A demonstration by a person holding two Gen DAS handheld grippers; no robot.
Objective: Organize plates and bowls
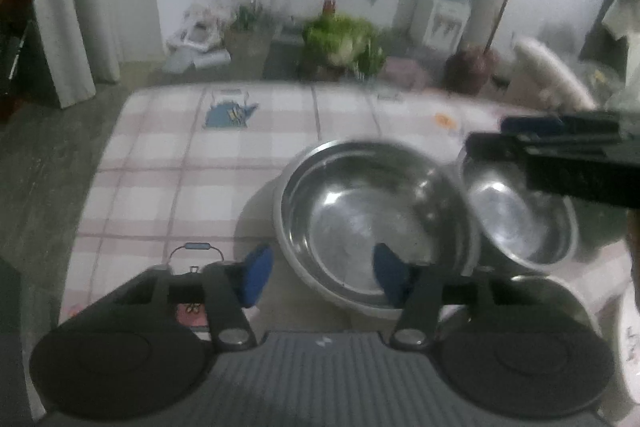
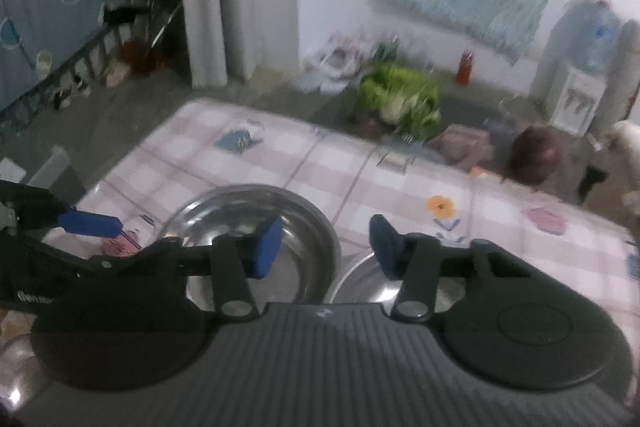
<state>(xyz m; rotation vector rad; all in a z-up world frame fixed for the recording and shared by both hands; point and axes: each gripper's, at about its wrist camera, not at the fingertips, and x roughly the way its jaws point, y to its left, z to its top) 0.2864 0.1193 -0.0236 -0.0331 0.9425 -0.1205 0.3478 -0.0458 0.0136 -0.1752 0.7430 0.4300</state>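
Left gripper (image 1: pixel 318 273) spread wide, blue pads (image 1: pixel 256 275) straddling the near rim of the large steel bowl (image 1: pixel 372 219), one pad outside the wall, the other over the inside; gripping nothing, contact with the rim impossible to confirm through the blur. Right gripper (image 2: pixel 326 247) likewise wide apart and holding nothing, hovering above the gap between the large bowl and the smaller steel bowl (image 1: pixel 520 223), which sits just beside it on the right. Partly hidden under the left gripper's body: a third steel dish (image 1: pixel 560 293), and a white dish (image 1: pixel 630 339) cut off by the frame edge. Everything soft and smeared; background clutter beyond the table hard to read. Checked tablecloth (image 1: pixel 180 167) bare to the left and far side, table edge close on the left and at the back.
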